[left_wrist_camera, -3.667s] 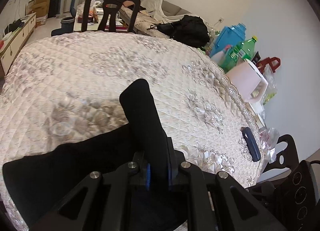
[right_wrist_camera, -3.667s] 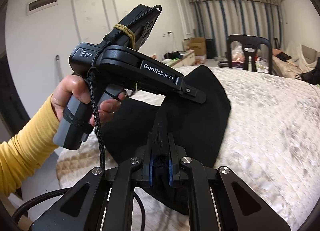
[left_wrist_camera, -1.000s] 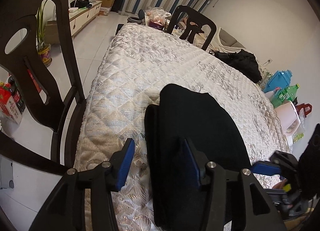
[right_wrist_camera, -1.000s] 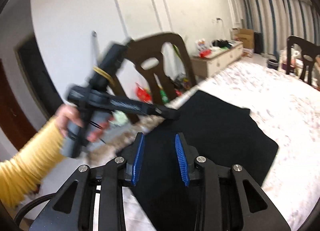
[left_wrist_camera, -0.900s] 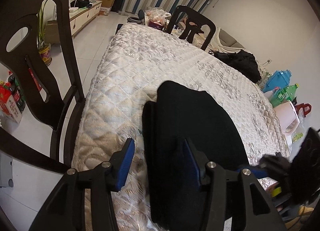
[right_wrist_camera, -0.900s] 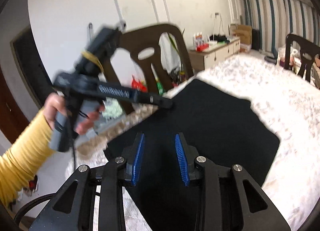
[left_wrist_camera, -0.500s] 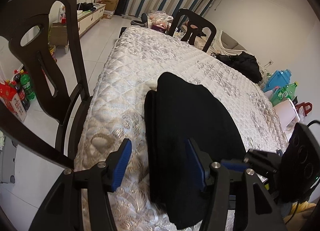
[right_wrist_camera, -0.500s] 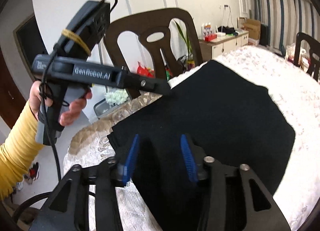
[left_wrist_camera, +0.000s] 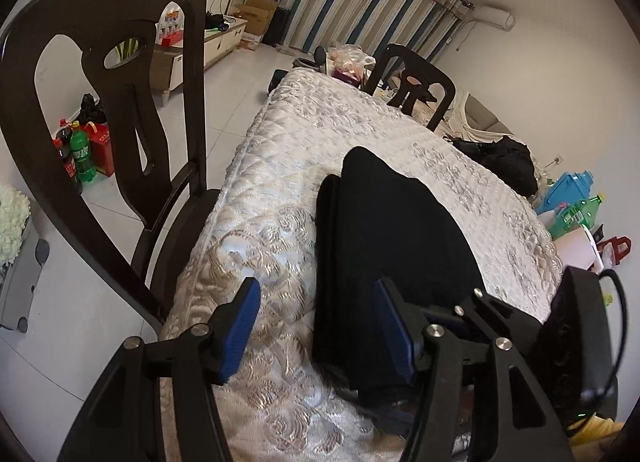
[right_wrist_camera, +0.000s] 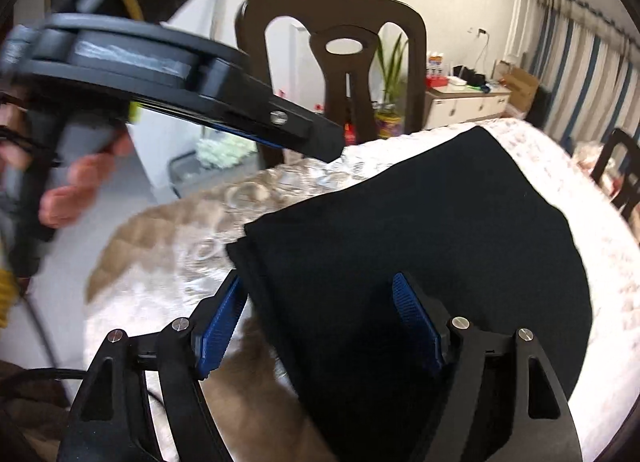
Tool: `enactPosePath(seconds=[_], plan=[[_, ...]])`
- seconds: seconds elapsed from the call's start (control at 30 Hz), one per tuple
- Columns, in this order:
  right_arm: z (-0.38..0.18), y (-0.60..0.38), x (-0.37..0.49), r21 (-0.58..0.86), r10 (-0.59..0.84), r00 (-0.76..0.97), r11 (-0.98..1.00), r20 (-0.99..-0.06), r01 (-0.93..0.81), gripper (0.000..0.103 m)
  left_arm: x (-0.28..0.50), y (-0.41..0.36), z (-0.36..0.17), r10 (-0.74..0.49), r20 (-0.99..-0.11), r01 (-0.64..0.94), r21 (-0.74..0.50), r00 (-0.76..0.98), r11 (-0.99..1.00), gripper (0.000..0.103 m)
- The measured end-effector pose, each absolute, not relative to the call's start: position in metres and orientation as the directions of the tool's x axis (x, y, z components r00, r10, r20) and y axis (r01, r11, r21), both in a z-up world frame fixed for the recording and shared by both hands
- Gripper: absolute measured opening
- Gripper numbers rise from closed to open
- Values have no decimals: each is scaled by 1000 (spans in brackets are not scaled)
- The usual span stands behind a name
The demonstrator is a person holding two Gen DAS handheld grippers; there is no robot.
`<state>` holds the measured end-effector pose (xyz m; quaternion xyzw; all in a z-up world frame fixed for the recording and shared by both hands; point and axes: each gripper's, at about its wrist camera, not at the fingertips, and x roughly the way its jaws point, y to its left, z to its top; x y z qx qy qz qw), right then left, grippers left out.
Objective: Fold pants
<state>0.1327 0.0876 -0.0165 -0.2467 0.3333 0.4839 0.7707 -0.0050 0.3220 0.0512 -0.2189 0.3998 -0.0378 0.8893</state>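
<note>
The black pants (left_wrist_camera: 384,230) lie folded in a flat stack on the quilted floral tablecloth (left_wrist_camera: 320,122), near the table's close end. My left gripper (left_wrist_camera: 320,322) hovers over their left edge, jaws opening, and the pads press on nothing. Fabric and bare cloth both show between its blue pads (left_wrist_camera: 240,322). My right gripper (right_wrist_camera: 320,326) is low over the pants (right_wrist_camera: 420,242) at their near corner. Its jaws are opening wide and the corner lies between them unpinched. The left gripper (right_wrist_camera: 324,142) shows in the right wrist view, held by a hand (right_wrist_camera: 76,182) in a yellow sleeve.
A dark wooden chair (left_wrist_camera: 100,122) stands tight against the table's left side, and another chair (left_wrist_camera: 416,90) at the far end. A black bag (left_wrist_camera: 504,162), bottles and a pink jug (left_wrist_camera: 572,218) crowd the right edge. The right gripper's housing (left_wrist_camera: 576,342) fills the lower right.
Both grippers, earlier shut on the black fabric, have let go and spread their jaws. The pants now lie folded on the table. The right gripper has dropped closer to the near corner.
</note>
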Motion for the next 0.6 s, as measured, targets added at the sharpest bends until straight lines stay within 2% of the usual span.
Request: enactPosePath(seconds=[0.07, 0.23, 0.33, 0.6], plan=[[-19, 92, 132, -102, 558, 340, 414, -757, -905, 76, -4, 324, 49, -249, -695, -119, -435, 674, 892, 68], [-27, 102, 119, -279, 487, 462, 403, -741, -872, 76, -3, 332, 37, -269, -698, -160, -484, 664, 860, 68], [-27, 99, 128, -240, 486, 451, 435, -748, -868, 76, -2, 336, 32, -286, -695, -172, -510, 660, 843, 68], [-30, 100, 134, -264, 468, 480, 453, -742, -851, 76, 3, 339, 27, -293, -701, -181, -517, 651, 837, 68]])
